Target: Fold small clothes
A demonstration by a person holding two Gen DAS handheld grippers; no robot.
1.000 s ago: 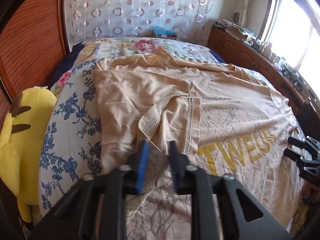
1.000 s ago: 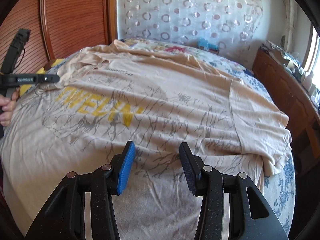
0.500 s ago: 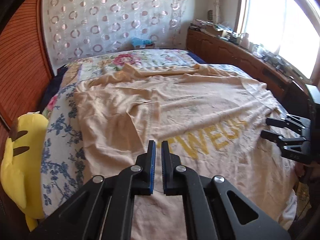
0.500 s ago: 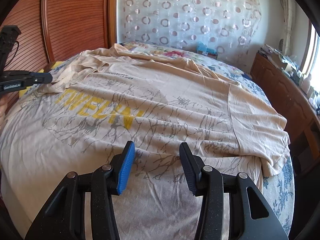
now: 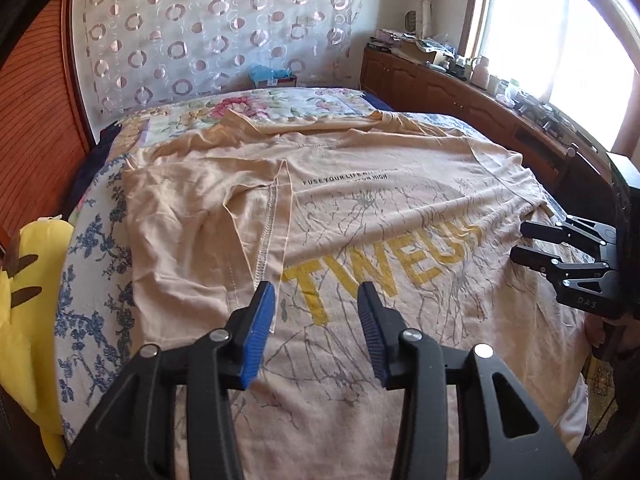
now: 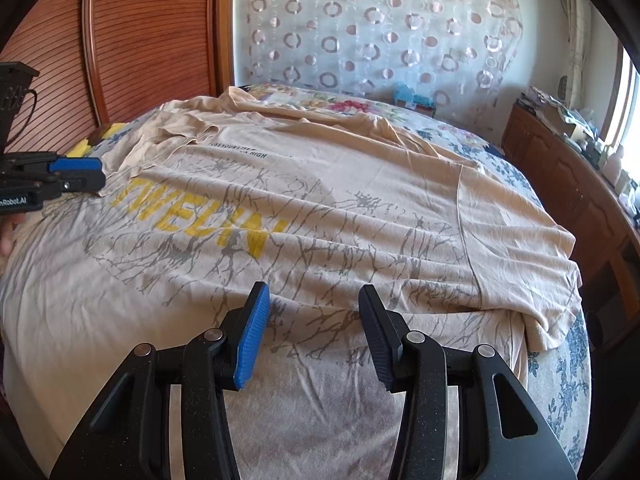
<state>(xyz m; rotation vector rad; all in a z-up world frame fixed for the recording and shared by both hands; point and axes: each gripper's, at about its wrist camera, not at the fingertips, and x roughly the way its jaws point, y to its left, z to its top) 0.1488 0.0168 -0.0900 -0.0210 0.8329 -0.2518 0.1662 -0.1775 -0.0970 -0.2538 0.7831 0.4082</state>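
Note:
A beige T-shirt (image 5: 400, 208) with yellow letters and grey branch print lies spread on the bed, seen in both views (image 6: 320, 184). Its left sleeve (image 5: 208, 200) is folded inward, and the stitched hem (image 5: 272, 236) runs down towards my left gripper (image 5: 316, 292). That gripper's jaws are opening just above the cloth with nothing between them. It also shows at the left edge of the right wrist view (image 6: 100, 172). My right gripper (image 6: 314, 290) hovers open over the shirt's lower part, holding nothing, and appears at the right edge of the left wrist view (image 5: 520, 242).
A yellow plush toy (image 5: 28, 280) lies against the bed's left side. The floral bedspread (image 5: 92, 280) shows around the shirt. A wooden headboard (image 6: 140, 40) and a circle-patterned curtain (image 6: 380, 32) stand behind. A cluttered wooden cabinet (image 5: 460, 96) runs under the window.
The left gripper was shut at the sleeve's hem and now stands open. The sleeve lies flatter across the shirt. The right gripper has not moved.

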